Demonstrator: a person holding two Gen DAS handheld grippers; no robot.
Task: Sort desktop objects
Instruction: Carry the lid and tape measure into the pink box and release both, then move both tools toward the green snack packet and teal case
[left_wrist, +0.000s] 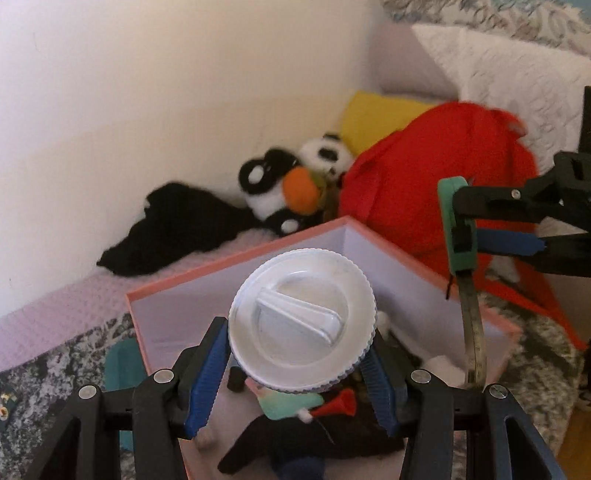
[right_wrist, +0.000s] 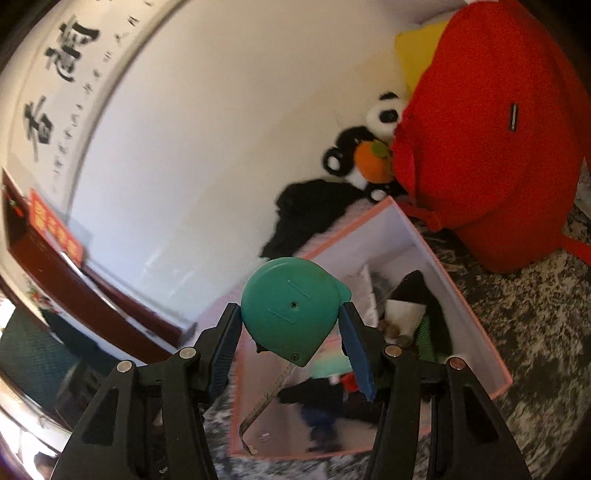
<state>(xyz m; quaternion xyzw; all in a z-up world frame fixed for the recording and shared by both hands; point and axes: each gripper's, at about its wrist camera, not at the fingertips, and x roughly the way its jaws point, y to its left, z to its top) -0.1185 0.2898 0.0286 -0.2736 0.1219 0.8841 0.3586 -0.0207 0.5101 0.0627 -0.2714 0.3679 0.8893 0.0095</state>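
Note:
My left gripper (left_wrist: 295, 354) is shut on a white ribbed round lid (left_wrist: 301, 319) and holds it above the pink box (left_wrist: 236, 258). My right gripper (right_wrist: 290, 332) is shut on a green tape measure (right_wrist: 291, 314), also over the pink box (right_wrist: 465, 302); its tape blade (right_wrist: 262, 402) hangs down into the box. In the left wrist view the right gripper (left_wrist: 461, 230) comes in from the right with the tape measure (left_wrist: 456, 225) above the box's right side. The box holds black cloth (left_wrist: 325, 428), a mint piece (left_wrist: 291, 404) and small red and white bits.
A red backpack (left_wrist: 436, 177), a panda plush (left_wrist: 288, 184) with an orange ball, a yellow cushion (left_wrist: 373, 118) and black fabric (left_wrist: 177, 229) lie behind the box against the wall. A white pillow (left_wrist: 517, 85) is at the right. The box stands on a patterned grey cover (right_wrist: 535, 332).

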